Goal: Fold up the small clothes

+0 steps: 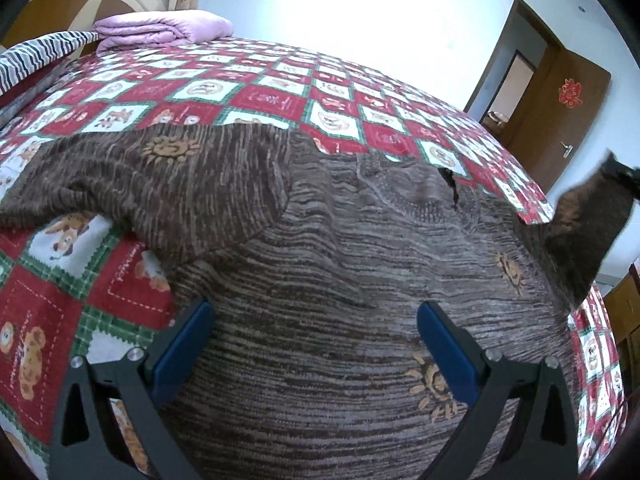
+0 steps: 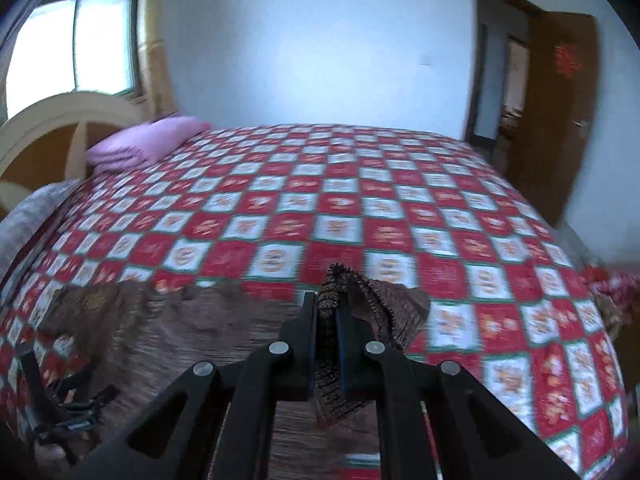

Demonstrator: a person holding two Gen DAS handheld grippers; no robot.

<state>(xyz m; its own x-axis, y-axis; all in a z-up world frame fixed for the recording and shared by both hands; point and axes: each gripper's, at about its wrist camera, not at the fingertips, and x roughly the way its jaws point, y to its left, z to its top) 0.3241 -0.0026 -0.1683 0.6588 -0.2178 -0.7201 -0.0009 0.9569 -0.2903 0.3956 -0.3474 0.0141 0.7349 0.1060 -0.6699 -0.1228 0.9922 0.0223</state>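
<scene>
A small brown striped sweater with orange sun motifs lies spread on the red checked bedspread. One sleeve stretches out to the left. My left gripper is open just above the sweater's body, empty. My right gripper is shut on the other sleeve's end and holds it lifted above the bed; in the left wrist view this raised sleeve shows at the far right. The sweater's body appears blurred below the right gripper. The left gripper shows at lower left in the right wrist view.
A folded lilac blanket lies by the wooden headboard. A striped cloth lies at the bed's left. An open brown door stands beyond the bed's far right edge. Bare bedspread stretches behind the sweater.
</scene>
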